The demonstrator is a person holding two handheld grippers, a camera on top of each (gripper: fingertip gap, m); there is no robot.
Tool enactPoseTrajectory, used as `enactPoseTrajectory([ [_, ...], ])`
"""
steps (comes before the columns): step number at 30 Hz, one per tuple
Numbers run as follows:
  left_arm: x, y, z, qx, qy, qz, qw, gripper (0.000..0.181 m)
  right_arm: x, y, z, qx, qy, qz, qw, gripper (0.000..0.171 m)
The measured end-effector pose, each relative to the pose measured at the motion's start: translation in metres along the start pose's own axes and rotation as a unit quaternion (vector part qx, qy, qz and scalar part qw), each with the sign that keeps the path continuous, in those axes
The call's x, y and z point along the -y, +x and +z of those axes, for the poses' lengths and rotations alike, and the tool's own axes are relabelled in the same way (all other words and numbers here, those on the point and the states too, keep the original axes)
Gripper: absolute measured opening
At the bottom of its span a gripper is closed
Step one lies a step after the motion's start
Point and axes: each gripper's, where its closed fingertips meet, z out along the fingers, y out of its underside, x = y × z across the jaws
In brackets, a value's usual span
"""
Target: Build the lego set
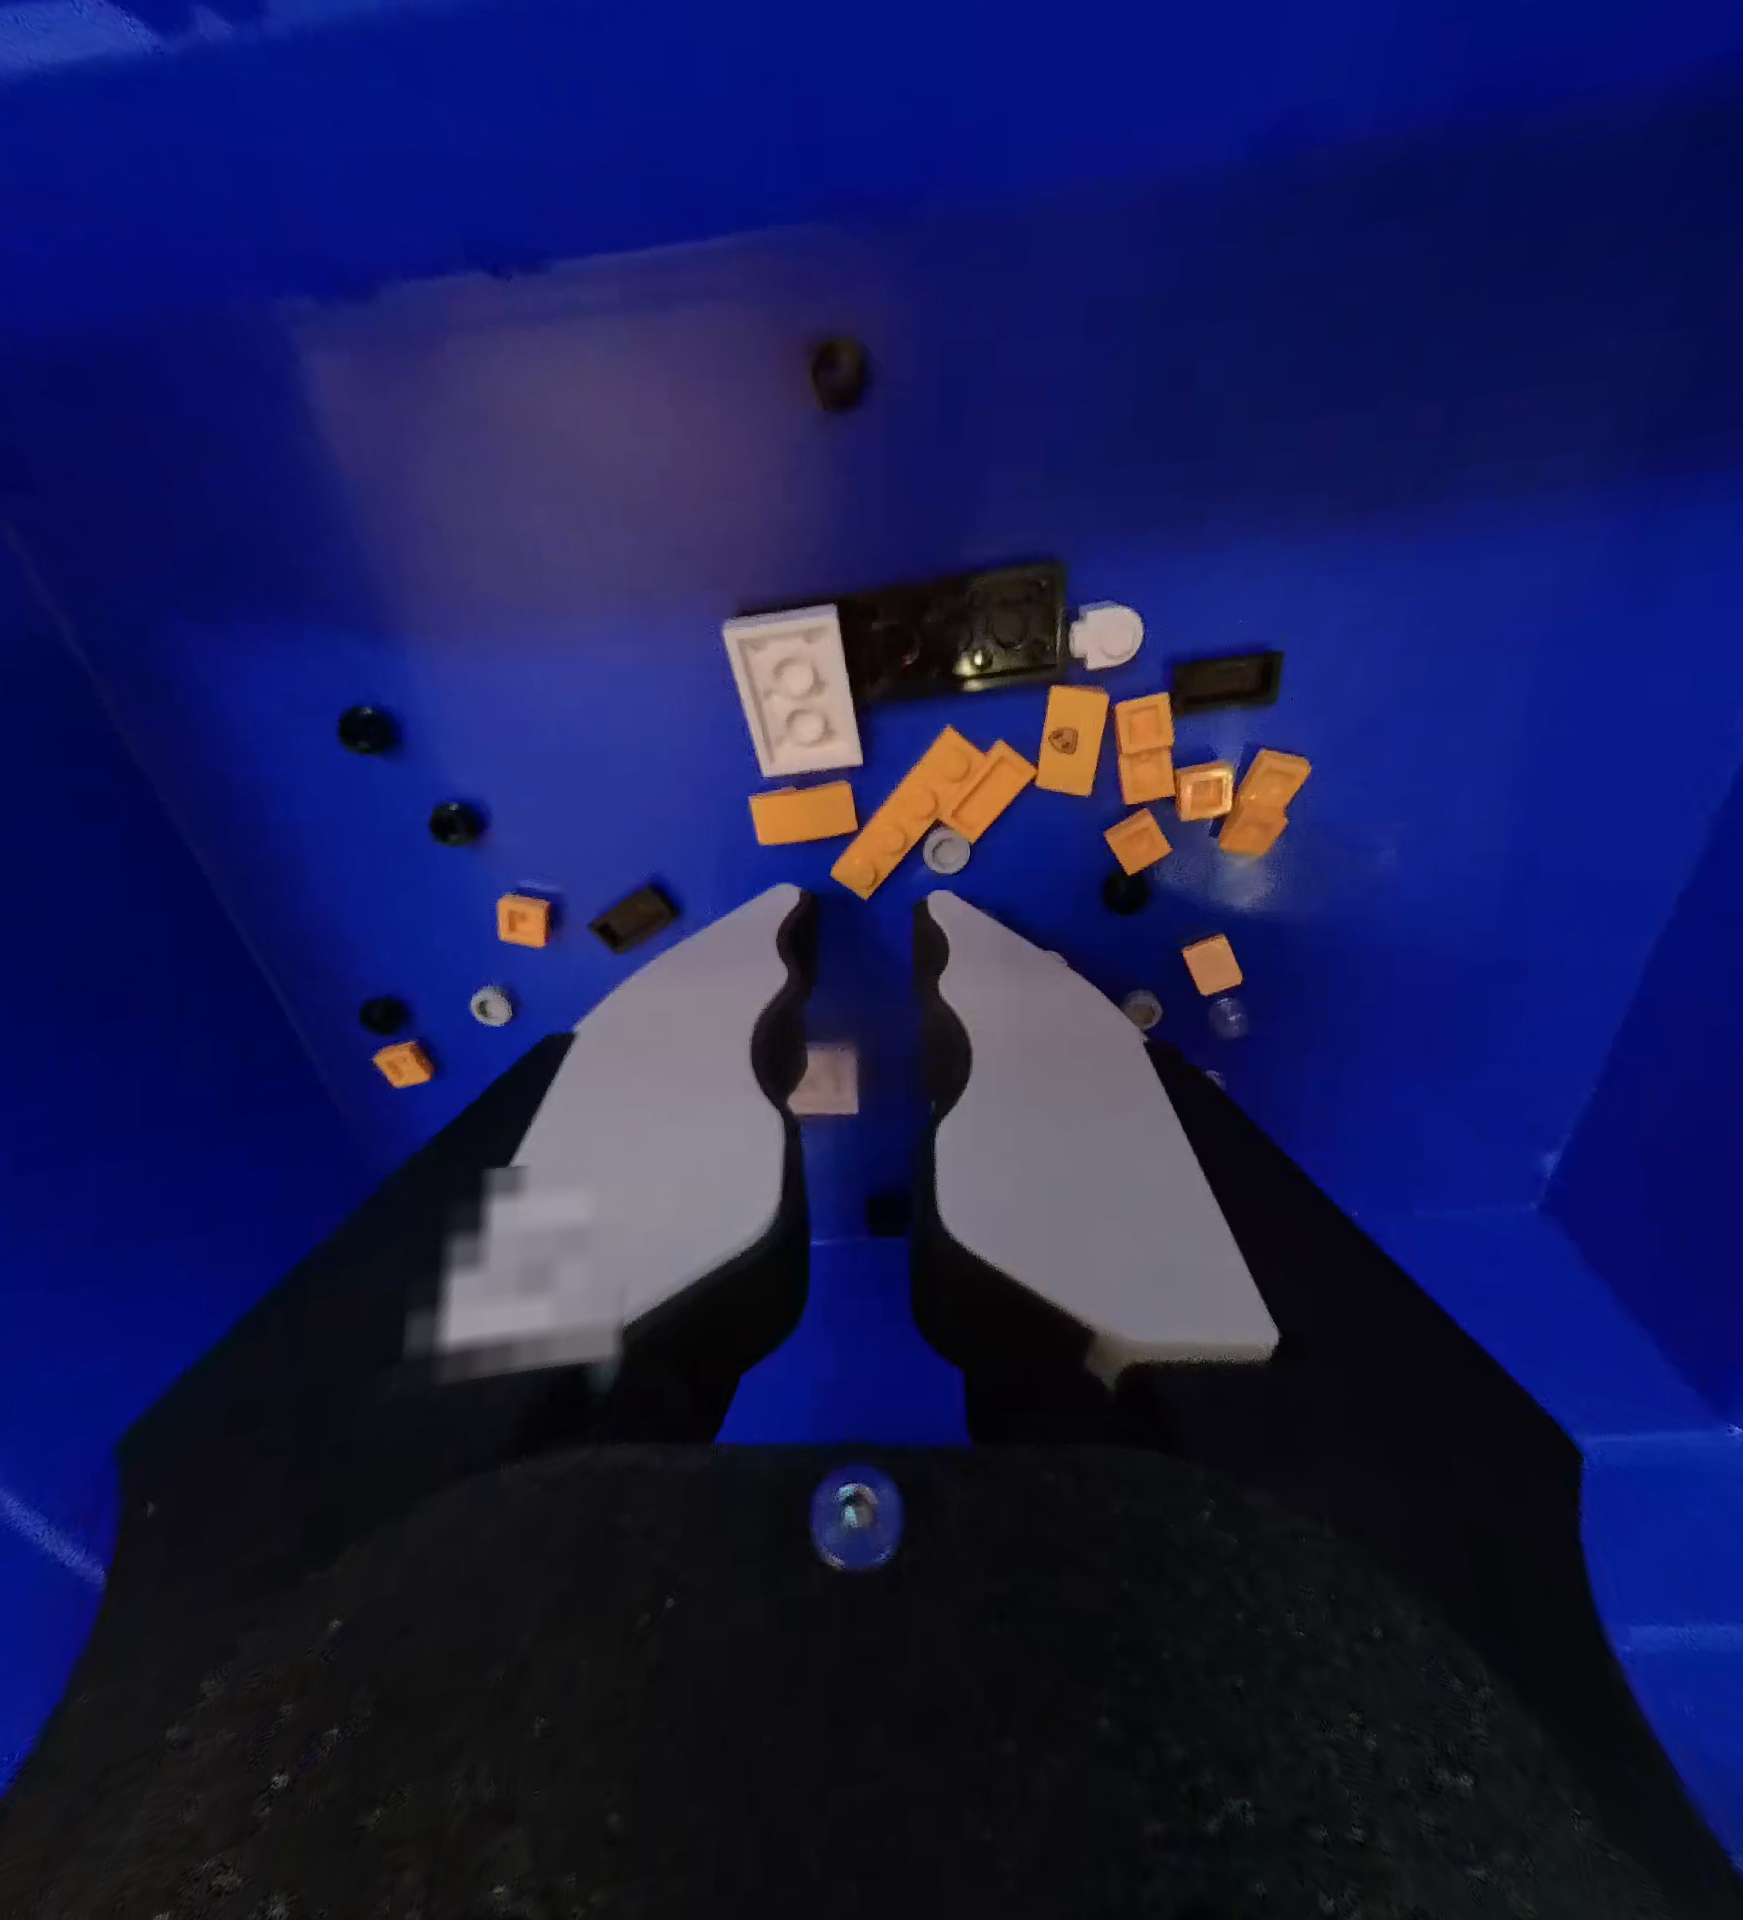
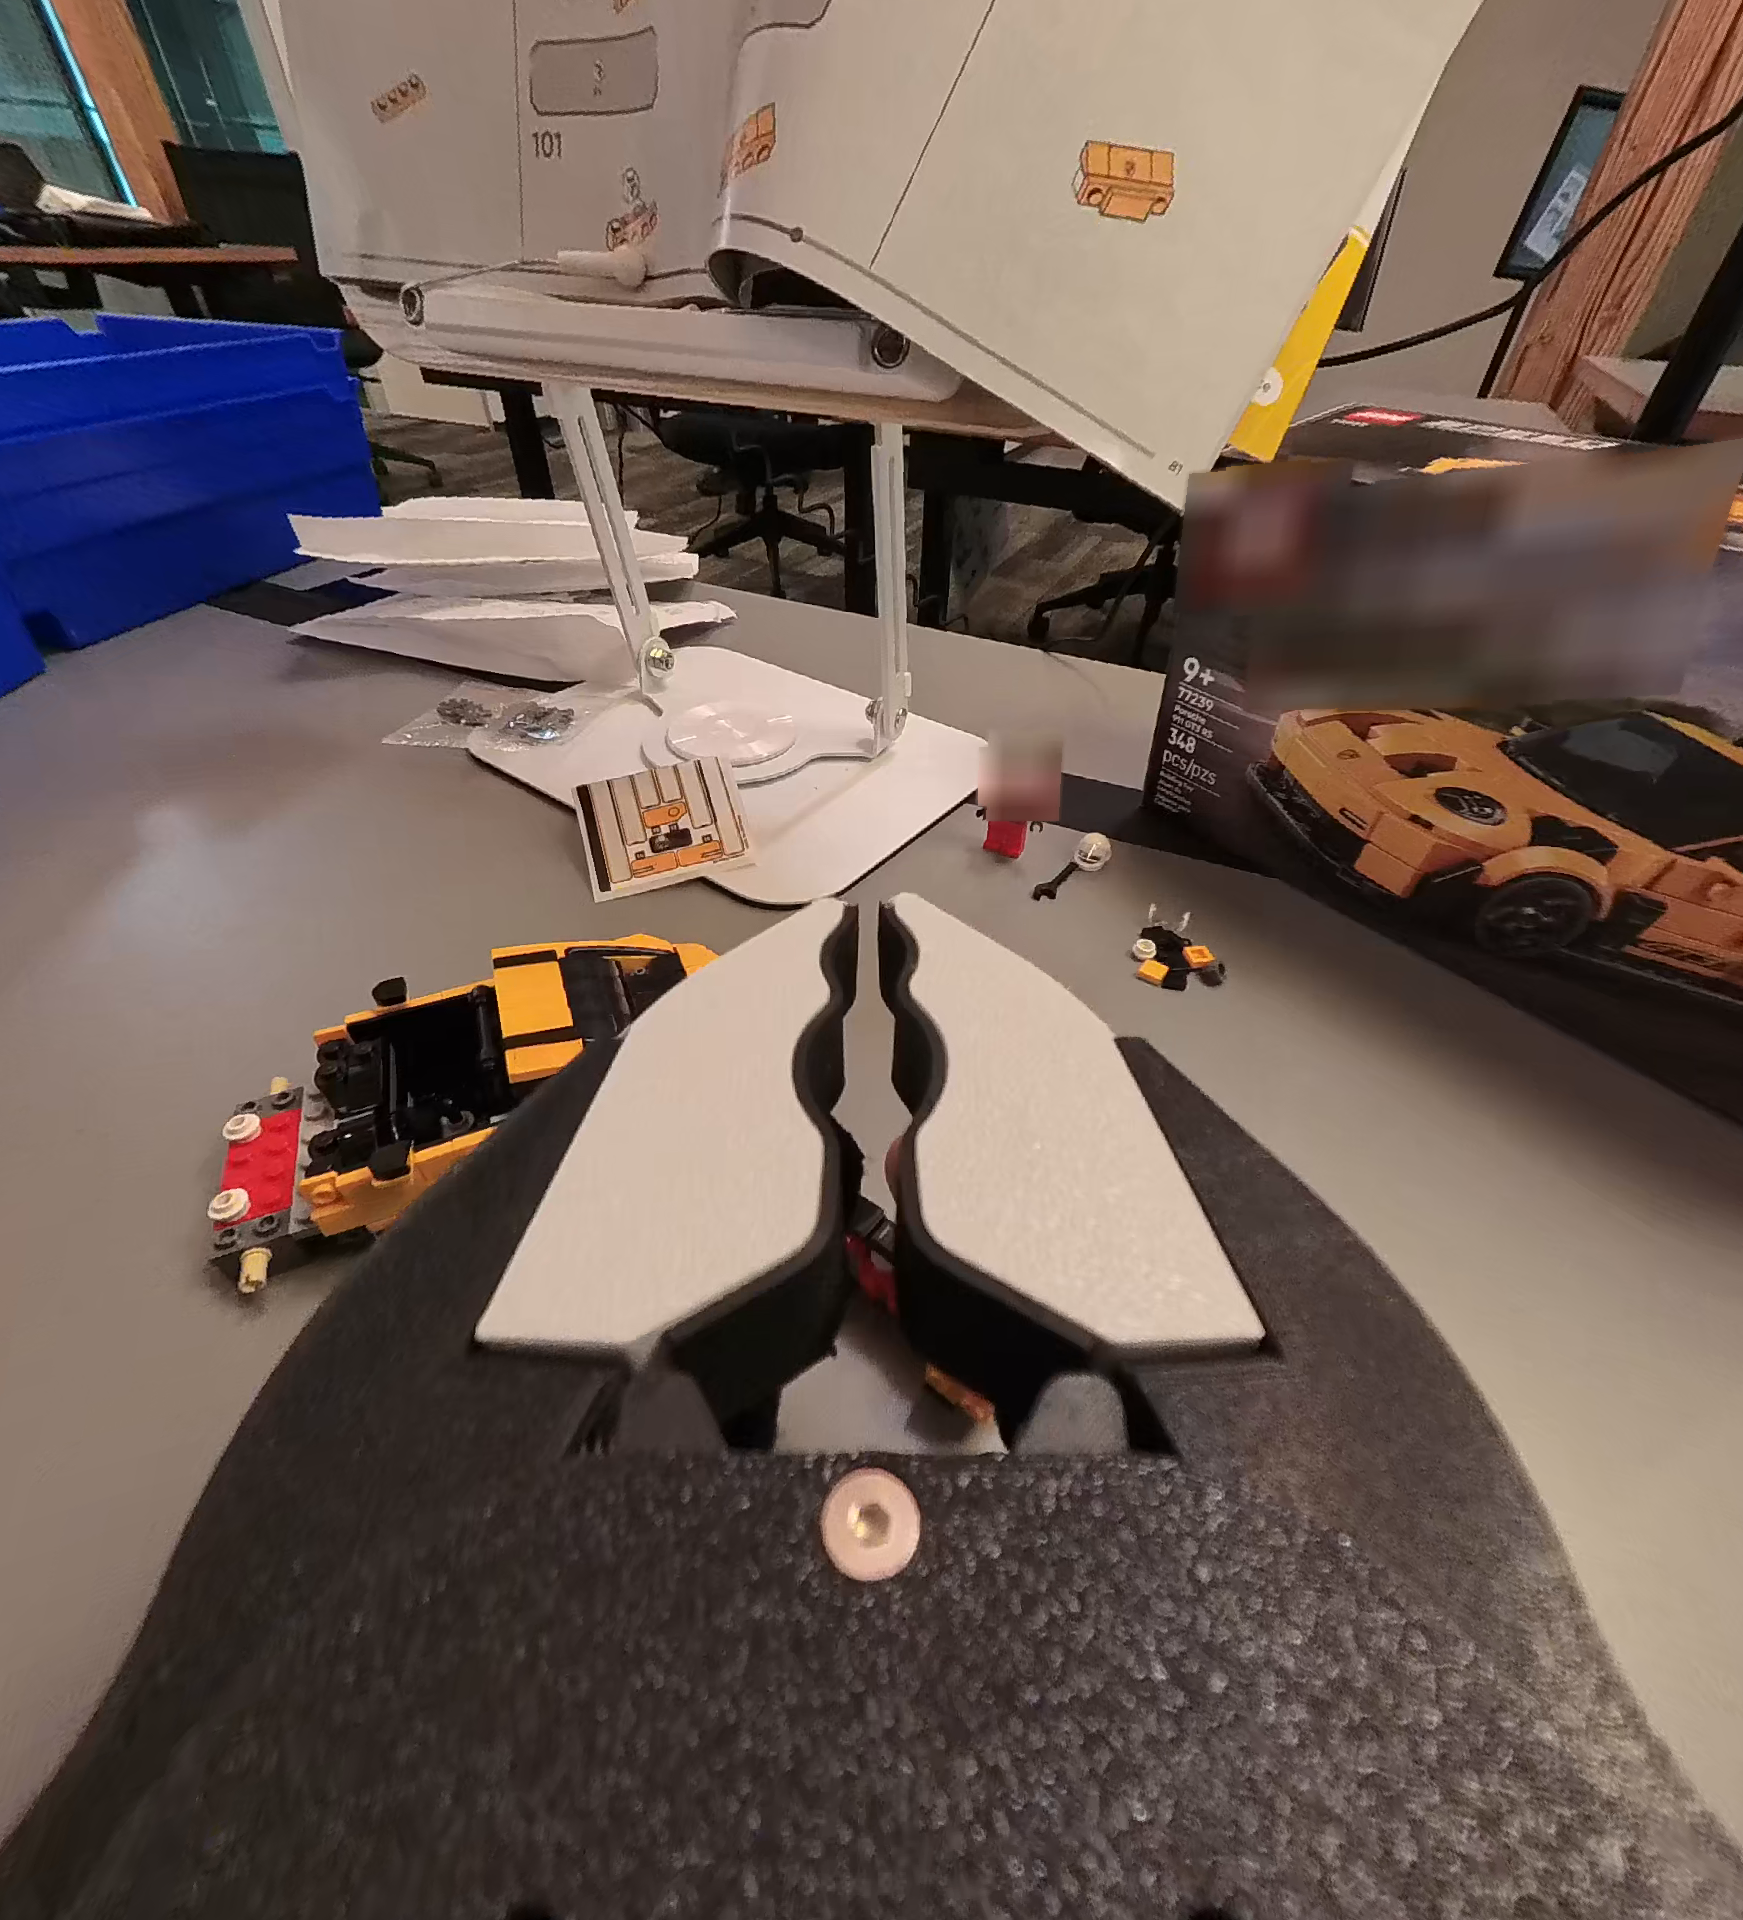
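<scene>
Left gripper (image 1: 862,904): jaws parted, empty, poised inside a blue bin (image 1: 1469,416) above loose pieces. At 12 o'clock of its tips lay a long orange plate (image 1: 903,816); farther on, a white plate (image 1: 794,691) touching a black plate (image 1: 960,634).

Right gripper (image 2: 869,909): fingers nearly together over the grey table (image 2: 119,831); something small, red and black, sat deep between them, grip uncertain. Part-built orange car (image 2: 431,1081) at 9 o'clock of it; set box (image 2: 1521,810) at 2 o'clock; instruction booklet (image 2: 950,156) on a white stand (image 2: 825,810) at 12.
</scene>
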Motion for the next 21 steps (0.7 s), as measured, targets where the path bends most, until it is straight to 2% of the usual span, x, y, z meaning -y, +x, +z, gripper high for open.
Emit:
enactPoseTrajectory([
  [6, 0.01, 0.003, 0.001, -0.038, 0.029, 0.013, 0.999, 0.017, -0.005, -0.001, 0.003, 0.009, -0.01, 0.007, 1.0, 0.003],
  [8, 0.011, 0.006, 0.001, -0.055, 0.03, 0.01, 0.998, 0.009, -0.004, -0.002, 0.003, 0.009, -0.009, 0.005, 1.0, 0.003],
  [13, 0.003, 0.01, -0.003, -0.035, 0.002, -0.005, 0.999, 0.009, 0.001, -0.001, 0.0, 0.013, 0.002, 0.011, 1.0, 0.003],
  [17, 0.009, 0.012, -0.043, 0.048, 0.038, -0.021, 0.998, 0.008, 0.01, -0.001, -0.004, 0.02, 0.02, 0.018, 0.999, 0.003],
  [19, 0.034, 0.025, -0.078, 0.078, 0.084, -0.029, 0.993, 0.008, 0.015, -0.002, -0.007, 0.025, 0.03, 0.025, 0.999, 0.003],
  [21, 0.075, 0.054, -0.11, 0.086, 0.138, -0.018, 0.986, 0.008, 0.019, -0.003, -0.009, 0.03, 0.037, 0.03, 0.998, 0.003],
])
